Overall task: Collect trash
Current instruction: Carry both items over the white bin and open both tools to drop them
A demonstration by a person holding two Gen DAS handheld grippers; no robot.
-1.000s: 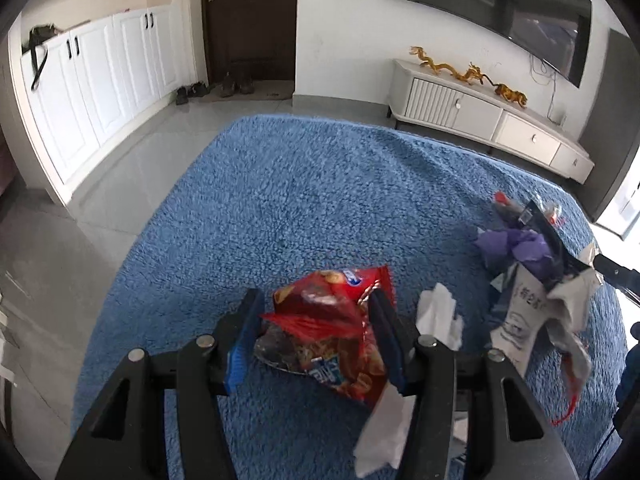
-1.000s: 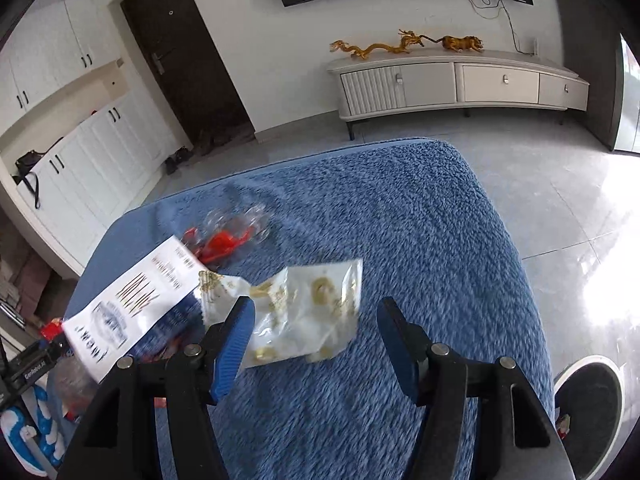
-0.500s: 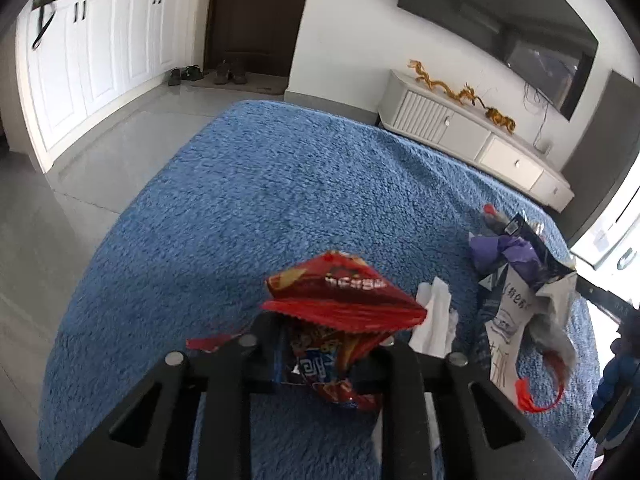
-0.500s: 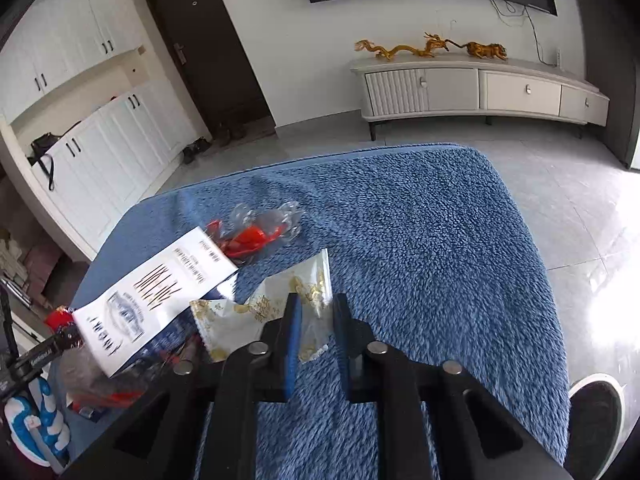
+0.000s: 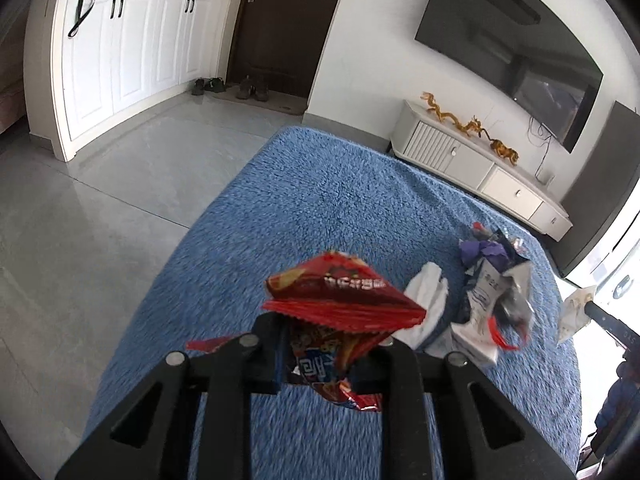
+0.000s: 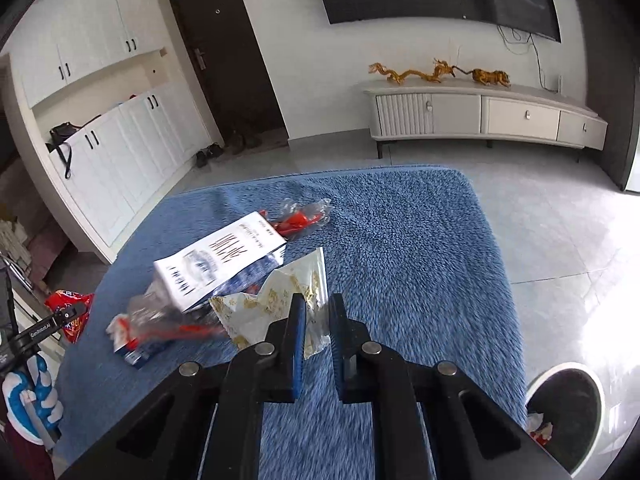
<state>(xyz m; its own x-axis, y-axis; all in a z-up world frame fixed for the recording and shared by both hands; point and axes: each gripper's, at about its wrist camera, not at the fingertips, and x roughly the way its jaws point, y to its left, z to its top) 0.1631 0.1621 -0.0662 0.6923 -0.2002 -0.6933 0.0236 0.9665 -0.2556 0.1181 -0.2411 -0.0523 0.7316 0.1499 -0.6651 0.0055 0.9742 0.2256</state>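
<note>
My left gripper (image 5: 326, 354) is shut on a red snack bag (image 5: 340, 300) and holds it above the blue rug (image 5: 320, 208). My right gripper (image 6: 318, 312) is shut on a white and gold wrapper (image 6: 280, 300), lifted off the rug (image 6: 420, 248). More trash lies on the rug: a white printed packet (image 6: 220, 258), a clear wrapper with red pieces (image 6: 300, 218), a white tissue (image 5: 430, 300) and a purple and grey pile (image 5: 492, 276). The red bag also shows at the left of the right wrist view (image 6: 70, 312).
A round bin (image 6: 564, 408) with some trash inside stands on the tiled floor at the lower right of the right wrist view. A white TV cabinet (image 6: 480, 114) stands against the far wall. White cupboards (image 5: 120, 52) and shoes by the door are at the left.
Both grippers closed from open: the left on the red snack bag, the right on the white and gold wrapper. Both then rose from the rug with their items.
</note>
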